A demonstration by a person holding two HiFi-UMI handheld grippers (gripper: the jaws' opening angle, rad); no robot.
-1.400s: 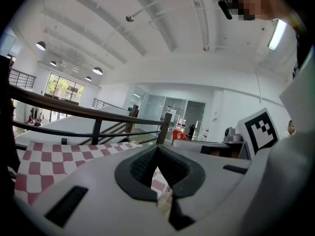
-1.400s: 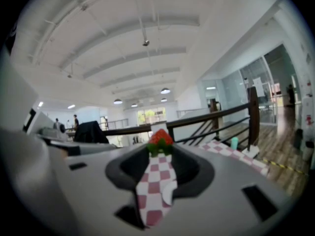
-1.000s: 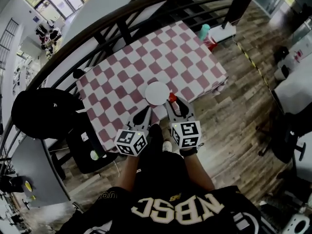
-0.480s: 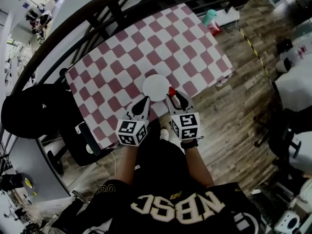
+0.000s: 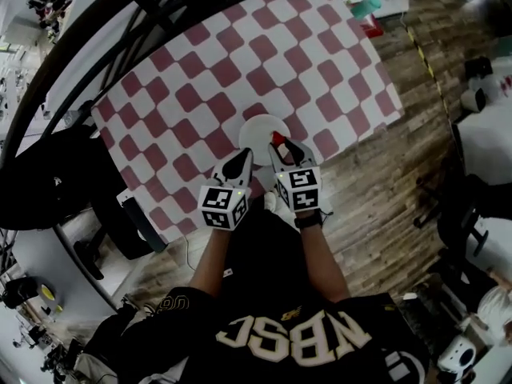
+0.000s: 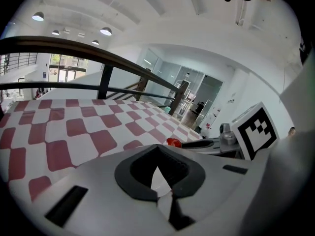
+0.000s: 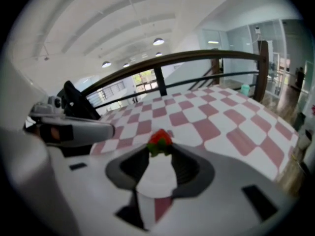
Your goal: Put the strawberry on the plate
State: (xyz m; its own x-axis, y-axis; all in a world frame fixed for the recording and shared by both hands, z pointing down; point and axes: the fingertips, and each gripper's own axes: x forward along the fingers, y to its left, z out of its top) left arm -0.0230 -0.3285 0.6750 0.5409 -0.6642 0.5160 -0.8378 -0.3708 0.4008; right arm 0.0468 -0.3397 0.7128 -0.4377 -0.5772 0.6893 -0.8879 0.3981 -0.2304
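Note:
In the head view a white plate (image 5: 261, 128) lies on the red-and-white checked table (image 5: 200, 86), near its front edge. My right gripper (image 5: 279, 145) is shut on a red strawberry (image 5: 278, 140) and holds it over the plate's near right rim. The right gripper view shows the strawberry (image 7: 160, 140), green leaves down, pinched at the tips of my right gripper (image 7: 159, 146). My left gripper (image 5: 242, 160) hovers just left of it by the plate's near edge, shut with nothing in it. From the left gripper view the strawberry (image 6: 173, 142) shows at the right gripper's tip.
A dark curved railing (image 5: 96, 30) runs along the table's far side. A black chair (image 5: 48, 174) stands at the left and a teal bottle (image 5: 368, 6) on a box past the far right corner. Wooden floor (image 5: 384, 182) lies right of the table.
My right gripper has carried the strawberry from beside the plate's right side to over its near right rim. The left gripper followed alongside. The head camera moved closer to the table.

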